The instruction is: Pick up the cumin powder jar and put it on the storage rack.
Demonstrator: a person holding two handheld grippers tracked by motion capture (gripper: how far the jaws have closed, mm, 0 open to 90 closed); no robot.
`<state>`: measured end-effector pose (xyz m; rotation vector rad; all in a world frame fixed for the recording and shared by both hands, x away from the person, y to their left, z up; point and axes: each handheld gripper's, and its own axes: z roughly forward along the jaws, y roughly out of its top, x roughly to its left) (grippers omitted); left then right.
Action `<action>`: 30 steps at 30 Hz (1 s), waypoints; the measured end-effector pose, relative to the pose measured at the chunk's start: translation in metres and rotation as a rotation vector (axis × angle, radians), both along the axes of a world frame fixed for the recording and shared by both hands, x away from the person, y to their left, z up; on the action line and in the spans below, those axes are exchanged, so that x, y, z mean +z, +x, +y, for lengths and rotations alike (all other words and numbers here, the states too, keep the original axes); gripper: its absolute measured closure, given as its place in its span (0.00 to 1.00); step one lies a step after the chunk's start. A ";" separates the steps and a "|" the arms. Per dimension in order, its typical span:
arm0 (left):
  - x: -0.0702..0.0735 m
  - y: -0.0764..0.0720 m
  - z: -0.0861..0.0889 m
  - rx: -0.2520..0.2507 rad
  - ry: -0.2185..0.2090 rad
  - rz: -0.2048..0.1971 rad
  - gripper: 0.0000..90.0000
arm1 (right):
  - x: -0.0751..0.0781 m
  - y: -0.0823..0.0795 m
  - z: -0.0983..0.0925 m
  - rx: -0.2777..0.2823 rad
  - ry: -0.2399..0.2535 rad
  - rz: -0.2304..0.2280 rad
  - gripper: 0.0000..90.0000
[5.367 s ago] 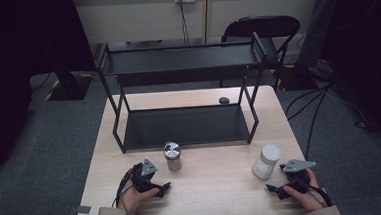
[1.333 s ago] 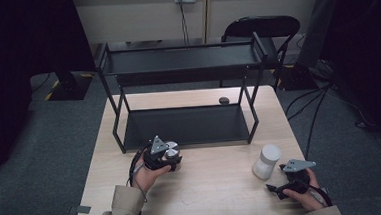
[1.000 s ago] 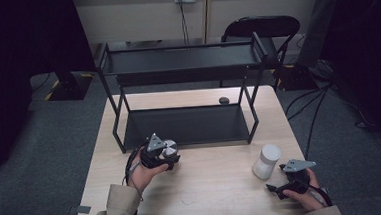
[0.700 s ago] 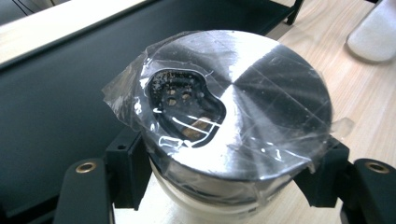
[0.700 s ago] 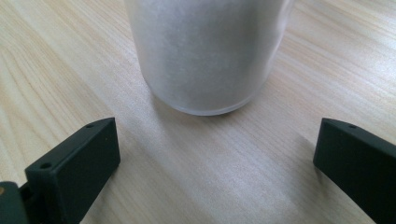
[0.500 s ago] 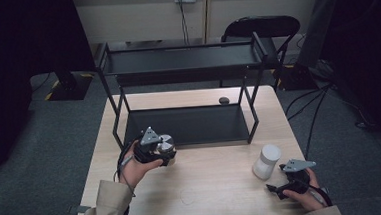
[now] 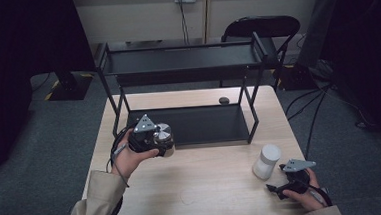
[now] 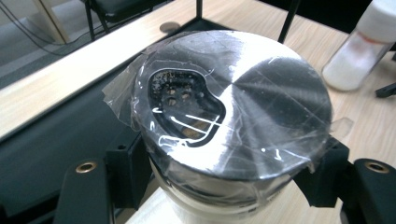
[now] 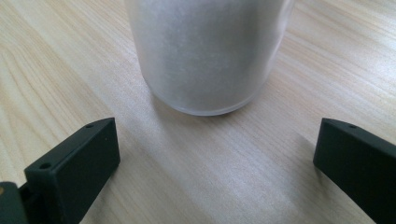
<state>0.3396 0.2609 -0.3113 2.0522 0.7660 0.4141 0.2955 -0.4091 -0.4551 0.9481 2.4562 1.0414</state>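
**Shaker jar up off the table, white jar waiting**

We hold the left gripper (image 7: 153,140) clamped on the steel-lidded shaker jar (image 8: 233,112), lifted clear of the table (image 7: 218,186), just in front of the black rack (image 7: 181,68) and near its lower shelf edge. Film is taped over the lid's holes. Our right gripper (image 9: 215,163) rests low near the table's front right corner, jaws spread wide, the white jar (image 9: 205,51) just ahead of them, untouched. Bare wood lies between both hands.
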 end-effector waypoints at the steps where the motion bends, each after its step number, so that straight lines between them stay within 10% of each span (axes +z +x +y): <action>1: 0.003 0.000 0.000 -0.002 0.001 -0.002 0.34 | 0.000 0.000 0.000 0.000 0.000 0.000 0.00; 30: 0.084 0.023 0.002 -0.025 -0.034 -0.004 0.34 | 0.000 0.000 -0.001 0.003 0.000 0.000 0.00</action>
